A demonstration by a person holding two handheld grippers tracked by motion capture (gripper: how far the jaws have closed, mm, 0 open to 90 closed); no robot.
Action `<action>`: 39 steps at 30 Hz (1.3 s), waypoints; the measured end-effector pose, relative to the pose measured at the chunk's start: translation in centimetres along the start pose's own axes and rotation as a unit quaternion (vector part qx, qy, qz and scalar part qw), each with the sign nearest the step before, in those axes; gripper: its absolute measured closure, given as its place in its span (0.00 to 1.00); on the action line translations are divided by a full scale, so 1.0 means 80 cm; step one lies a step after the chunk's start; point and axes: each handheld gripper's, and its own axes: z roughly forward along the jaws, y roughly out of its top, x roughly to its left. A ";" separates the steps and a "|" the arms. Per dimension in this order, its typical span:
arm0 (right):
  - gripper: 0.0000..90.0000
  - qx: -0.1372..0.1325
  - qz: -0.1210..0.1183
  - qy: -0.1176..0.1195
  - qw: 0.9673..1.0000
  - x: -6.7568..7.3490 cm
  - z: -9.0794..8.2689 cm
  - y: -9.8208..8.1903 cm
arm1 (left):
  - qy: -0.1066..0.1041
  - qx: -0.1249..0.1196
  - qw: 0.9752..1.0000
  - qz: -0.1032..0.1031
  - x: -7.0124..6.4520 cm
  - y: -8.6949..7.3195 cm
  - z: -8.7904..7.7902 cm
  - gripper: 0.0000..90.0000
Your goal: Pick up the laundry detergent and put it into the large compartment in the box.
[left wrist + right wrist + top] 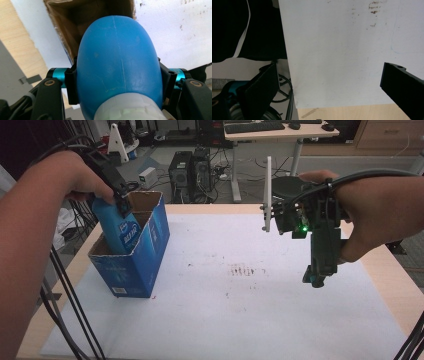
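Note:
A blue plastic bottle (116,227) with a white cap (130,108) goes bottom first into the near compartment of an open blue cardboard box (137,257) at the table's left. My left gripper (117,200) is shut on the bottle (117,62) near its cap end, both jaws pressed to its sides, with the brown inside of the box (75,17) beyond. My right gripper (316,279) hangs open above the white sheet (240,295) at the right, pointing down, with nothing between its jaws.
The white sheet (342,50) covers most of the wooden table (390,270) and bears some brown stains (242,269). Beyond the table's far edge stand computer towers (192,172) and a desk (280,132). Black cables (65,305) trail at the near left.

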 end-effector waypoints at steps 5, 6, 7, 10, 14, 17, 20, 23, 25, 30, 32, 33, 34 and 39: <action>0.01 -0.002 -0.005 -0.002 1.000 -0.002 0.002 -0.001 | 0.006 0.006 1.000 0.021 0.002 0.002 0.028 0.41; 0.01 -0.002 -0.006 -0.001 1.000 -0.002 0.002 -0.001 | 0.008 0.007 1.000 0.029 0.001 0.002 0.032 0.41; 0.01 -0.002 -0.005 -0.001 1.000 -0.002 0.002 -0.001 | 0.010 0.009 0.999 0.037 0.001 0.003 0.035 0.41; 0.01 0.001 -0.001 0.000 1.000 -0.002 0.002 -0.001 | 0.017 0.013 0.998 0.058 0.001 0.004 0.045 0.41; 0.01 -0.002 -0.004 -0.001 1.000 -0.002 0.003 -0.002 | 0.026 0.018 0.996 0.079 0.001 0.005 0.052 0.41; 0.01 0.001 -0.002 0.000 1.000 -0.002 0.003 -0.002 | 0.034 0.023 0.993 0.114 0.001 0.005 0.059 0.41; 0.01 0.001 -0.002 0.002 1.000 -0.004 0.005 -0.002 | 0.039 0.027 0.988 0.146 0.001 0.005 0.066 0.41; 0.01 0.003 -0.002 0.002 1.000 -0.005 0.006 -0.003 | 0.041 0.034 0.982 0.179 0.002 0.005 0.077 0.41; 0.01 0.003 0.001 0.002 1.000 -0.005 0.006 -0.002 | 0.042 0.035 0.980 0.192 0.002 0.005 0.082 0.41; 0.01 0.002 0.000 0.002 1.000 -0.005 0.007 0.000 | 0.046 0.037 0.975 0.213 0.002 0.006 0.089 0.41; 0.01 0.005 0.006 0.004 1.000 -0.004 0.006 0.000 | 0.052 0.044 0.970 0.234 0.003 0.007 0.091 0.41; 0.01 0.004 0.007 0.004 1.000 -0.004 0.006 0.000 | 0.052 0.045 0.969 0.238 0.003 0.007 0.092 0.41; 0.01 0.002 0.005 0.003 1.000 -0.004 0.007 0.000 | 0.052 0.045 0.969 0.238 0.003 0.007 0.092 0.41; 0.01 0.000 0.002 0.004 1.000 -0.006 0.010 -0.001 | 0.049 0.047 0.964 0.257 0.003 0.007 0.103 0.41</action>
